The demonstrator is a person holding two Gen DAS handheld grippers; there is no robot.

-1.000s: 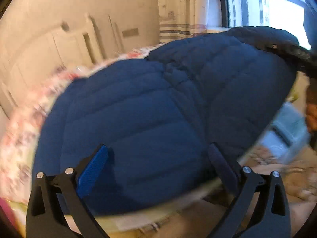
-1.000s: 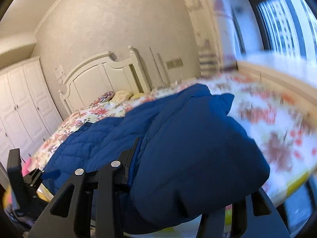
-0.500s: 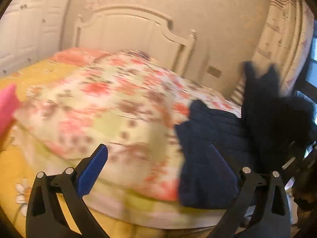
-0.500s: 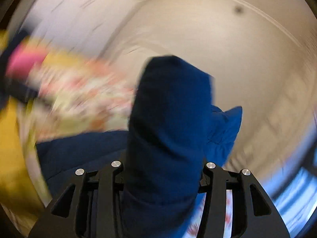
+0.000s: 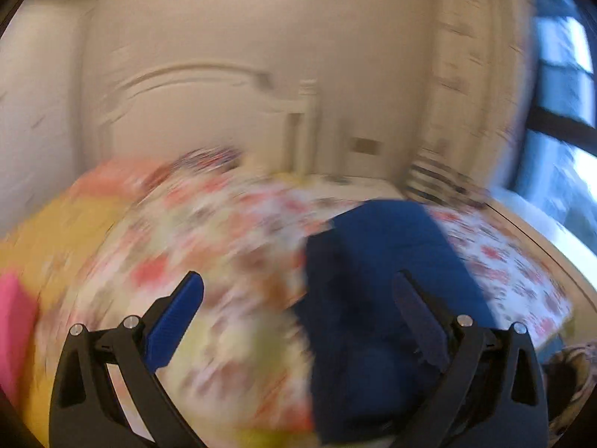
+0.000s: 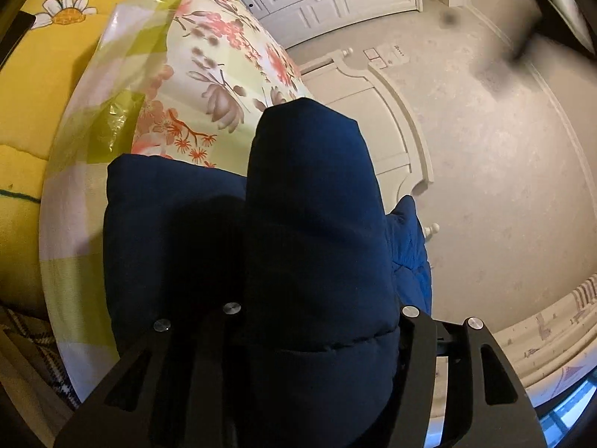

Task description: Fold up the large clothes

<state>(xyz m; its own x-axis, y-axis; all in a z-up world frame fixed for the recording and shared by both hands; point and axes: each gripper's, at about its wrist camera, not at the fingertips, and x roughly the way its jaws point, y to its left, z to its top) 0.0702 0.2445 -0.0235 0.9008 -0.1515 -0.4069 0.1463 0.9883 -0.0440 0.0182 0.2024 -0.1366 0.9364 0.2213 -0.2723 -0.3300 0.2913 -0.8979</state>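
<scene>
Floral bed (image 5: 231, 246) beneath; right tongs (image 6: 317, 313) clamped on blue jacket (image 6: 309, 224), lifting a fold clear; left tongs (image 5: 298, 310) gaping, empty, ready to help.

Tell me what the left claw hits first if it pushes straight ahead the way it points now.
Most likely the floral quilt on the bed: it fills the gap between the open left claw. The blue jacket lies just right of that line. The picture is blurred, so depth is uncertain.

Left view motion-blurred; jacket (image 6: 313, 224) hides right gripper (image 6: 317, 321) fingertips.
</scene>
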